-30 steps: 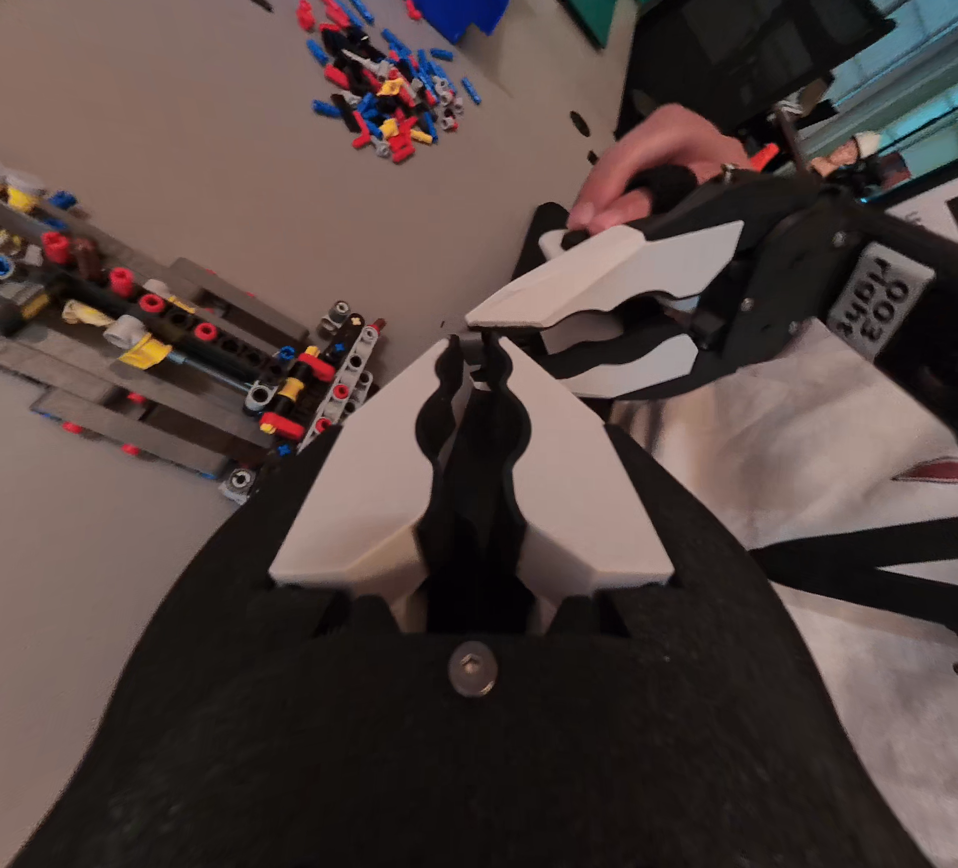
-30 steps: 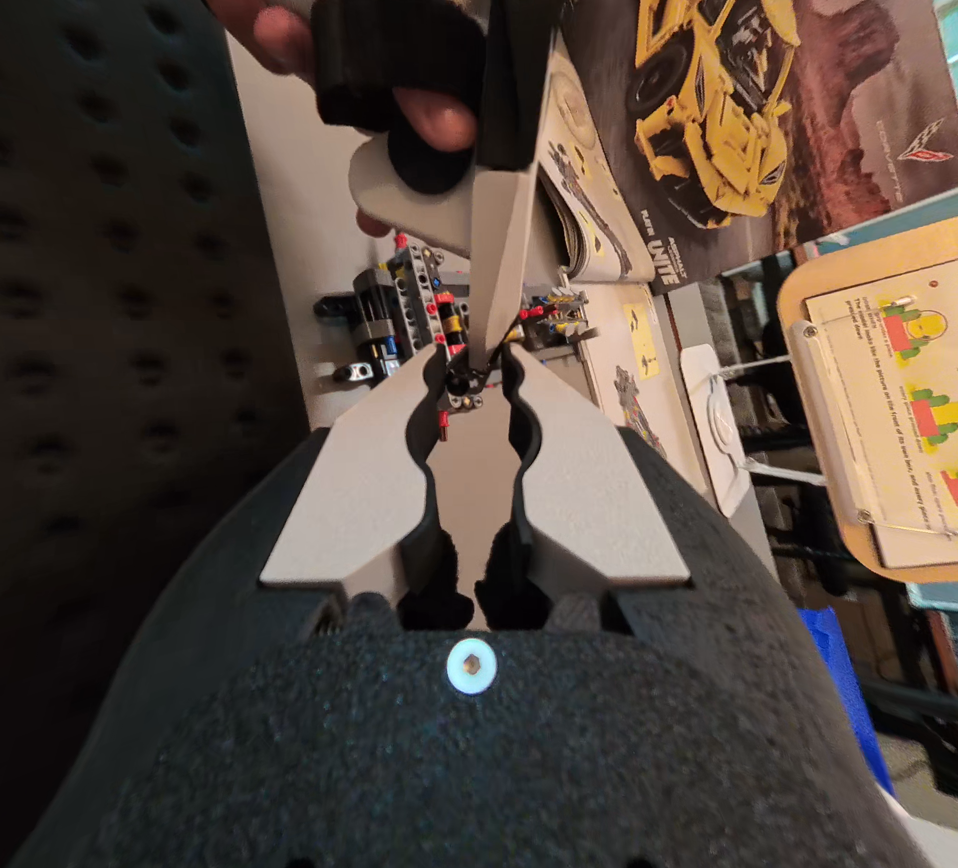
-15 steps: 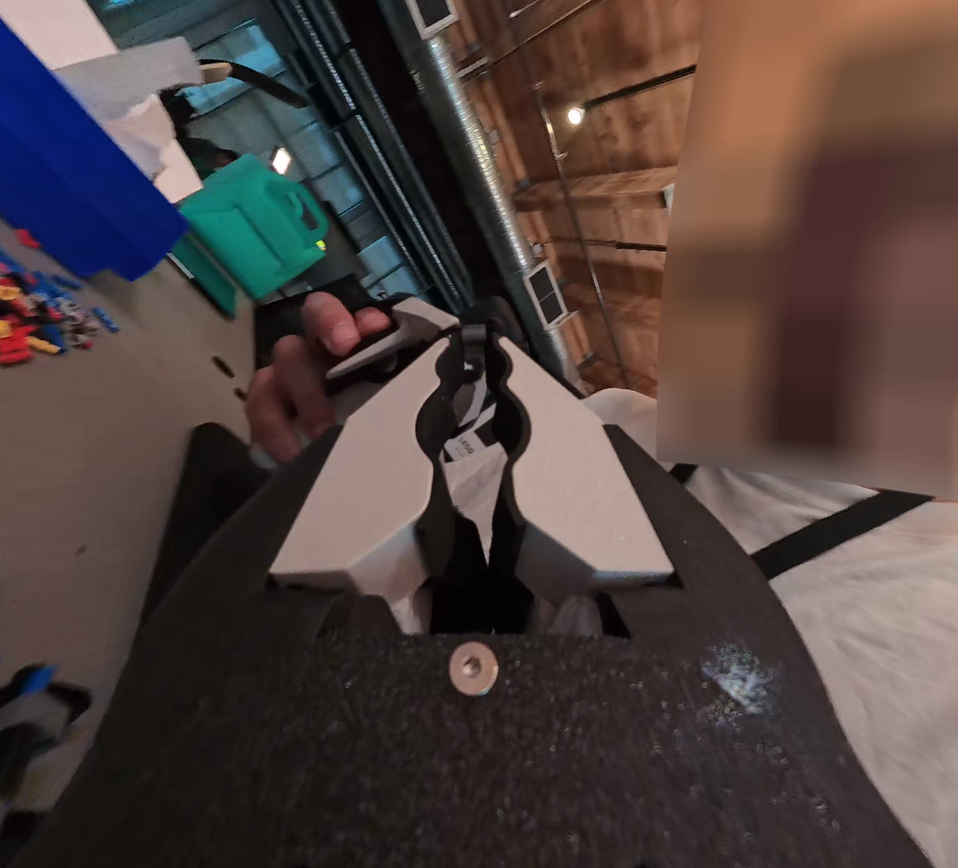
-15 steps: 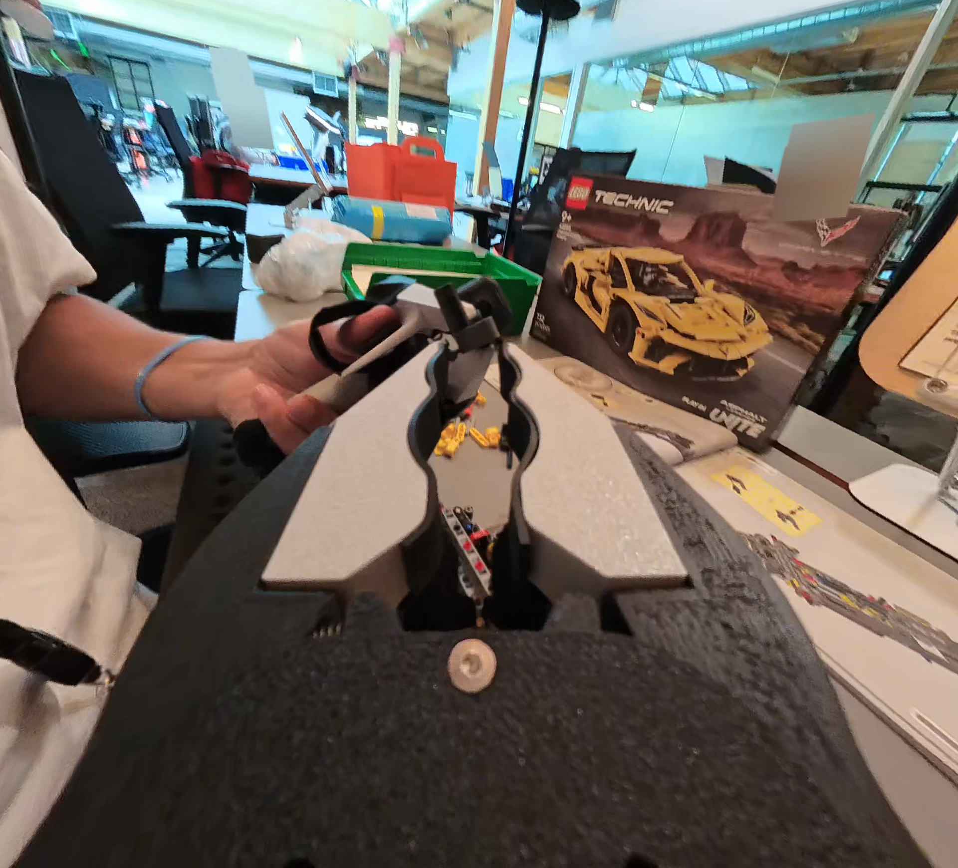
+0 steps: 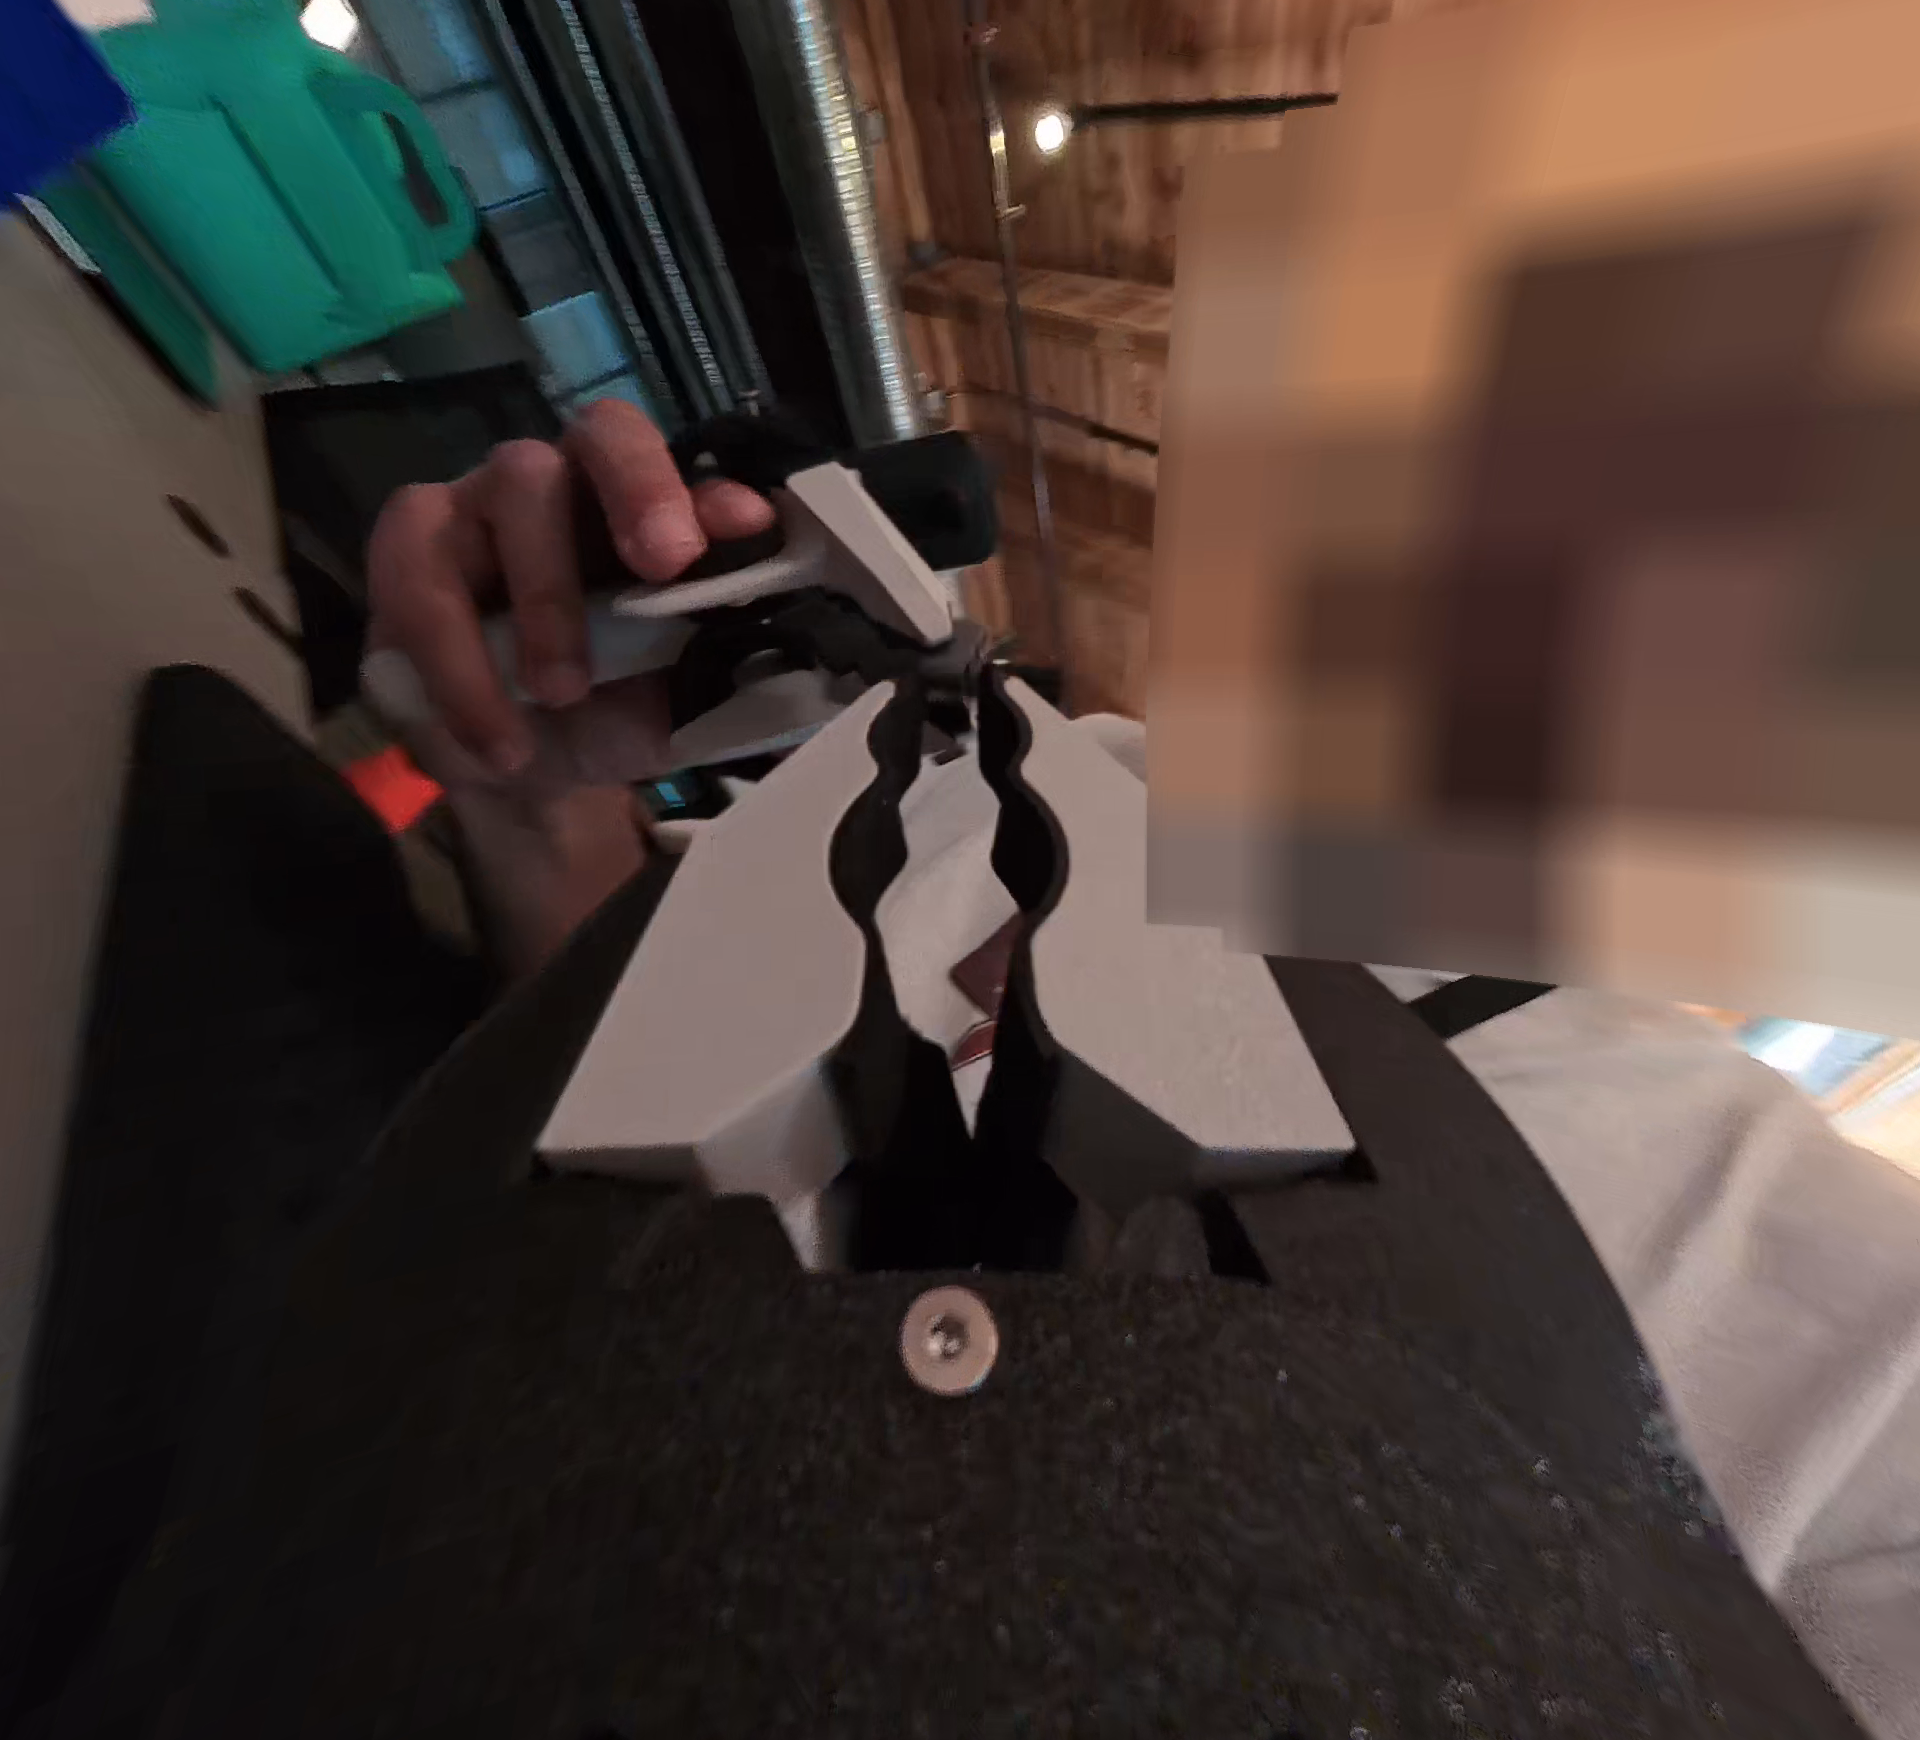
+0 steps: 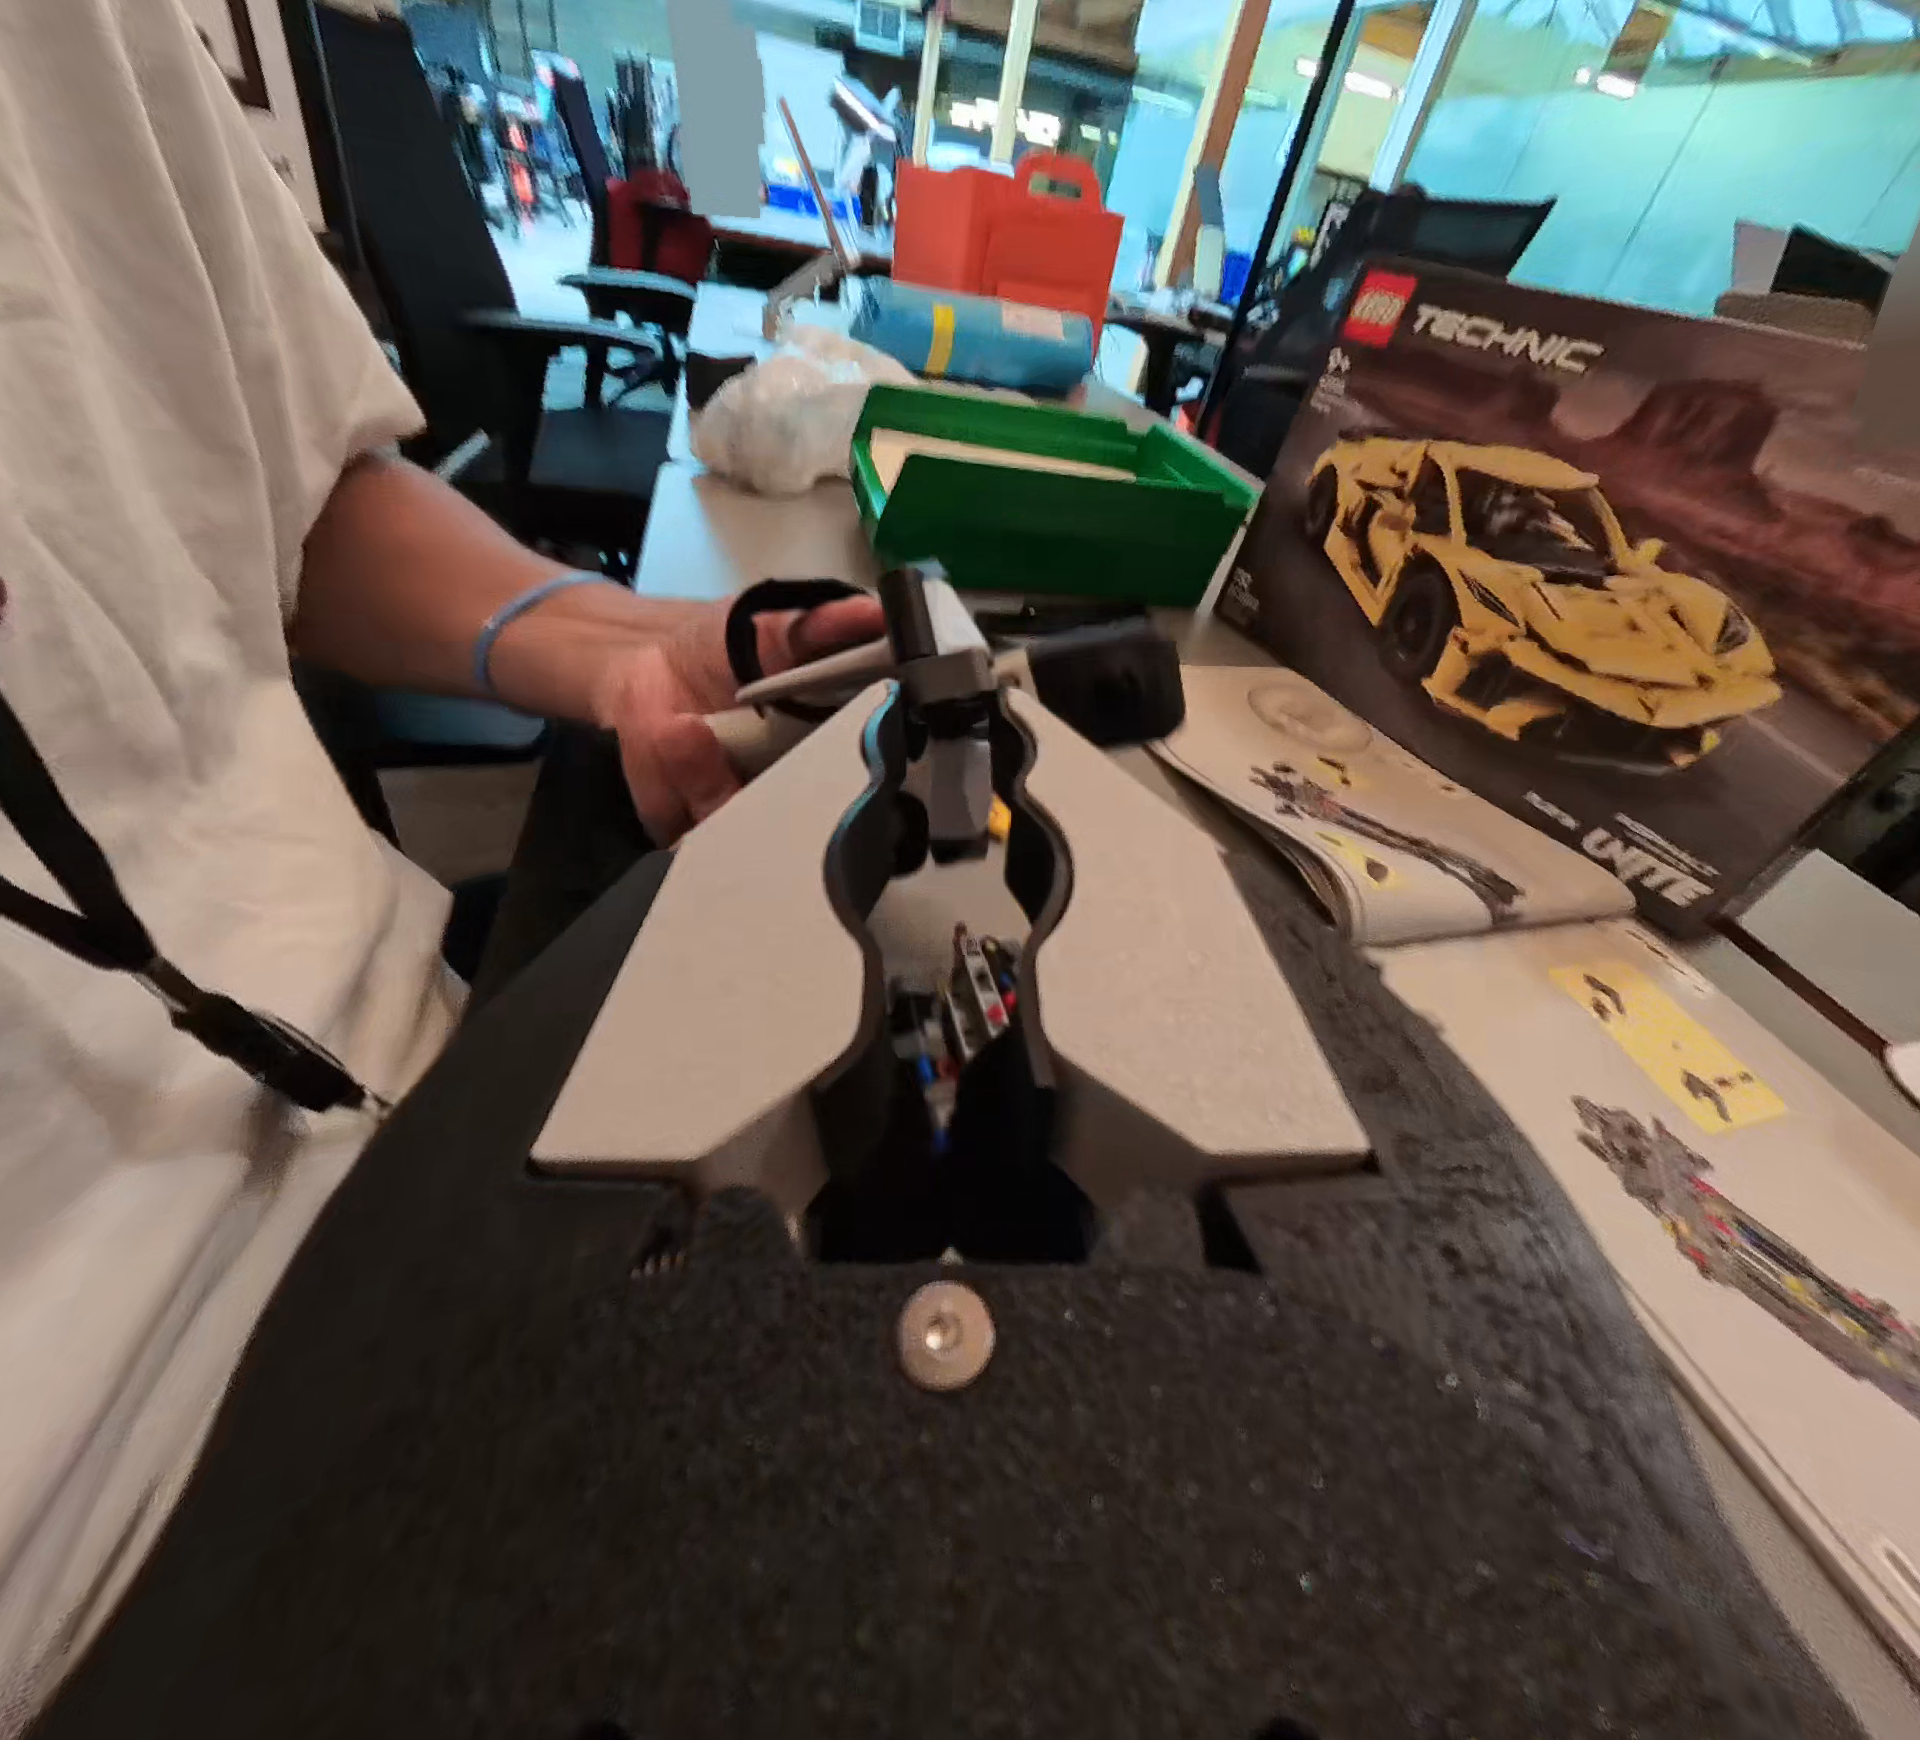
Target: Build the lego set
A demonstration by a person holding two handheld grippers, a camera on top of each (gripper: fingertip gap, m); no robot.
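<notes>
Both claws have been lifted off the table, the left claw [image 5: 940, 688] and right claw [image 6: 940, 703] narrowly parted around something small, unclear what; the lego build [image 6: 961, 1015] is glimpsed low centre.

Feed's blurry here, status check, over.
Left gripper and right gripper tip to tip above the table, grips unclear. Lego build on table below. Nothing blocking.

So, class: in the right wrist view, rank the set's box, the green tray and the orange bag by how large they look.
1. Set's box: largest.
2. Green tray.
3. Orange bag: smallest, but it stands farther back, so its true size is unsure.
</notes>
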